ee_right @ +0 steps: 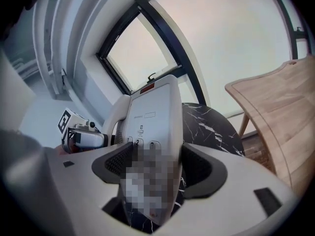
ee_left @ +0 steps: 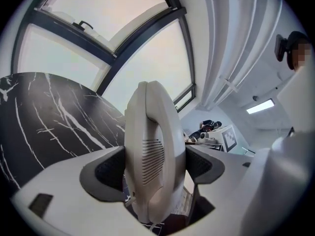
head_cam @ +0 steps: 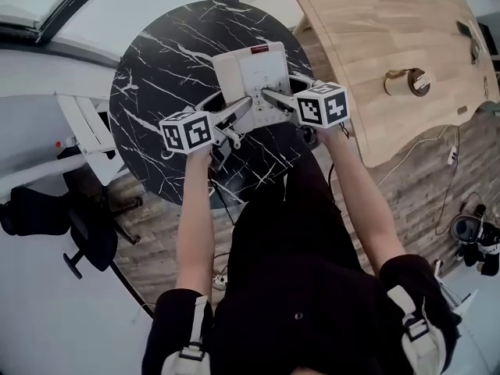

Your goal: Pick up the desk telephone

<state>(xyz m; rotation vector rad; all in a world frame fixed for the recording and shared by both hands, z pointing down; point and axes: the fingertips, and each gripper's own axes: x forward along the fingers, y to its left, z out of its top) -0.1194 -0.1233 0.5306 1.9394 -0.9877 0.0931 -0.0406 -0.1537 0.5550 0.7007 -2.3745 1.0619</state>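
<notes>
A white desk telephone (head_cam: 251,80) is held over the round black marble table (head_cam: 156,84). My left gripper (head_cam: 239,112) is shut on its handset side; the left gripper view shows the cream handset (ee_left: 150,156) clamped upright between the dark pads (ee_left: 106,173). At the phone's right edge my right gripper (head_cam: 272,98) is shut on the base; the right gripper view shows the keypad face (ee_right: 152,146) squeezed between the pads (ee_right: 197,168). Whether the phone touches the table I cannot tell.
A wooden table (head_cam: 391,53) stands at the right with a small round object (head_cam: 410,81) on it. A white rack (head_cam: 90,131) and a dark chair (head_cam: 70,217) stand left of the marble table. Cables (head_cam: 453,155) lie on the wooden floor at right.
</notes>
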